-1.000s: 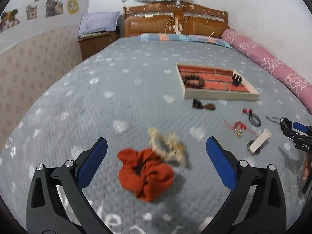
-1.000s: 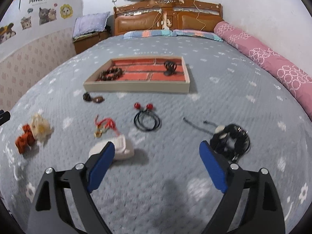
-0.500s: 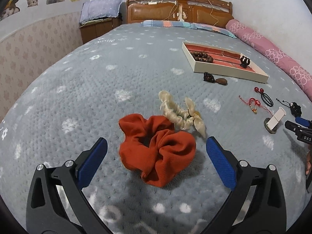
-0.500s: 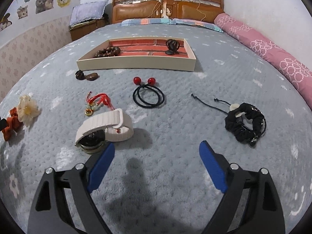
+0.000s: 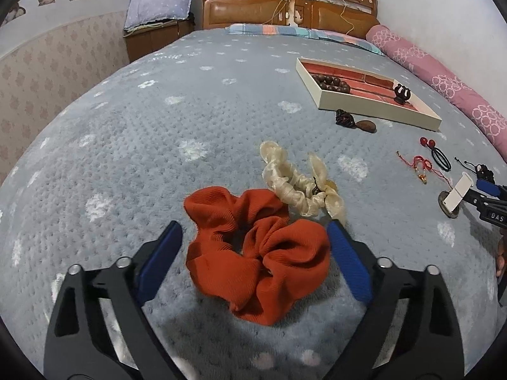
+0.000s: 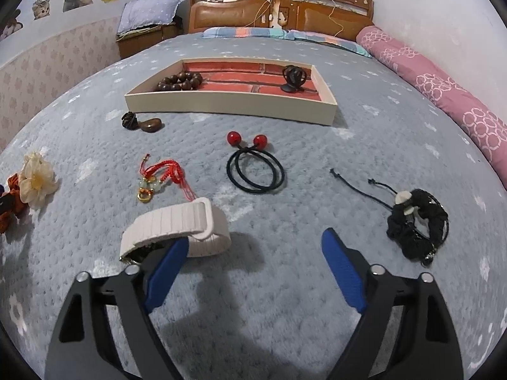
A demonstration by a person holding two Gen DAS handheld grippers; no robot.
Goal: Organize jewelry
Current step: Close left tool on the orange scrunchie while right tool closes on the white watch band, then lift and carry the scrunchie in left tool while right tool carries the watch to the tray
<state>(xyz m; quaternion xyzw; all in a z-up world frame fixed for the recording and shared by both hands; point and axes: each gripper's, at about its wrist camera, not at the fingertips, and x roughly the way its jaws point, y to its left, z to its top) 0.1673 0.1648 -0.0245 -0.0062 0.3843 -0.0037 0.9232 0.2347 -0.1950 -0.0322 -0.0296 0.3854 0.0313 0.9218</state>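
Observation:
An orange scrunchie lies on the grey bedspread between the fingers of my left gripper. Its jaws are closing and the pads are not pressing the cloth. A cream scrunchie touches the orange one on its far side. My right gripper hovers low over the bed, its jaws closing. Its left finger overlaps a white-strapped watch, and only the strap's right end lies inside the gap. The cream tray with a red brick-pattern floor holds a brown bead bracelet and a black claw clip.
Loose on the bedspread are a red cord charm, a black hair tie with two red balls, a black scrunchie with cords and a brown pendant. A pink bolster lines the right side, with a wooden headboard behind.
Both grippers have come down toward the bed. The left now straddles the orange scrunchie, and the right has reached the white watch. Both pairs of jaws have narrowed a little.

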